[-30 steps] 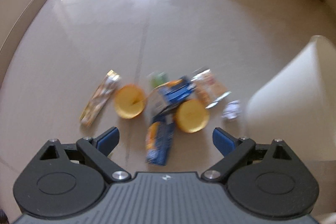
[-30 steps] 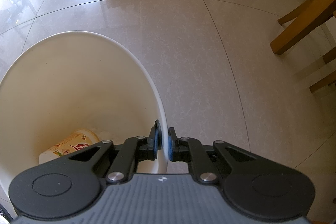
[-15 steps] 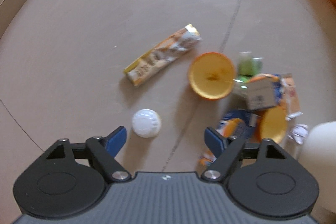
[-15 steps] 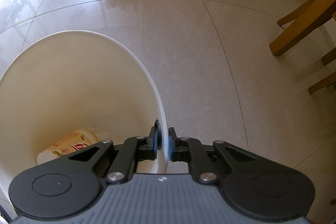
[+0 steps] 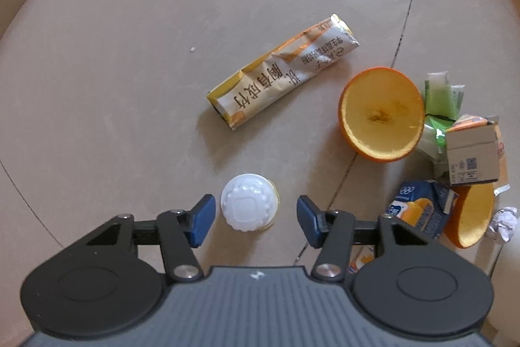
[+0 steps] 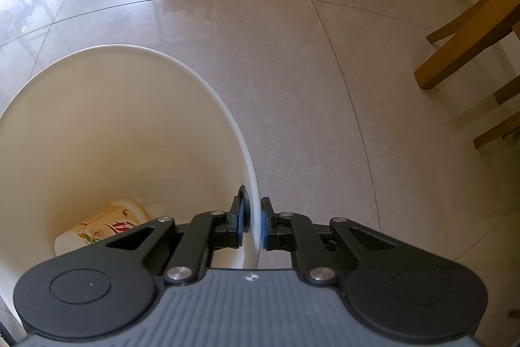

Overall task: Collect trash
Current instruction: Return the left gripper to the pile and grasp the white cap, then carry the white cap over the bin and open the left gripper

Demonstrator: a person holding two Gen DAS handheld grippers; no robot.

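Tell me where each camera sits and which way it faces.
Left wrist: on the left gripper, facing down at floor litter; its open fingers flank a white cap.
Right wrist: on the right gripper, facing across the floor; fingers shut on the bin rim.
Shared: only the tiled floor.
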